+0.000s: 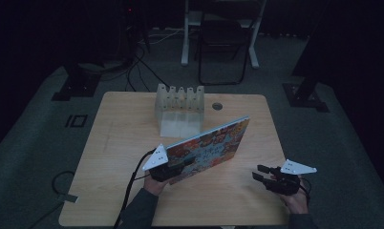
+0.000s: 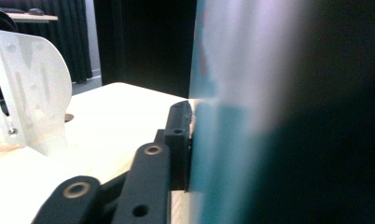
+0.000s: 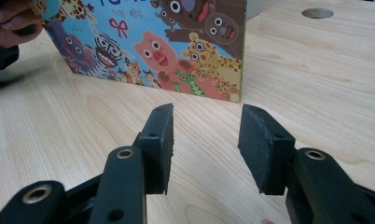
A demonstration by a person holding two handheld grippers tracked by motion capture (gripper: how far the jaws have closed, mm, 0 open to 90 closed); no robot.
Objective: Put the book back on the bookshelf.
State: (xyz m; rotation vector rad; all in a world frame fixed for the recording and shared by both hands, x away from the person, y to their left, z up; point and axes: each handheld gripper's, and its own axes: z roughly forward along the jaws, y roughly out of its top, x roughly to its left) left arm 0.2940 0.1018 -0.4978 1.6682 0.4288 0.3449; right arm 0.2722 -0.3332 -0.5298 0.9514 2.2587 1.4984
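Black left claw [image 1: 173, 172] clamps picture book [image 1: 211, 145]; right claw [image 1: 261, 172] parted, empty.

Dim lab: camera stands [image 1: 78, 81], cables [image 1: 137, 57]

Colourful cartoon-animal picture book [image 1: 209, 148], upright on its bottom edge, mid-table, slantwise.

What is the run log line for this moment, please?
left gripper: shut on picture book | book: tilted on table | right gripper: open, empty
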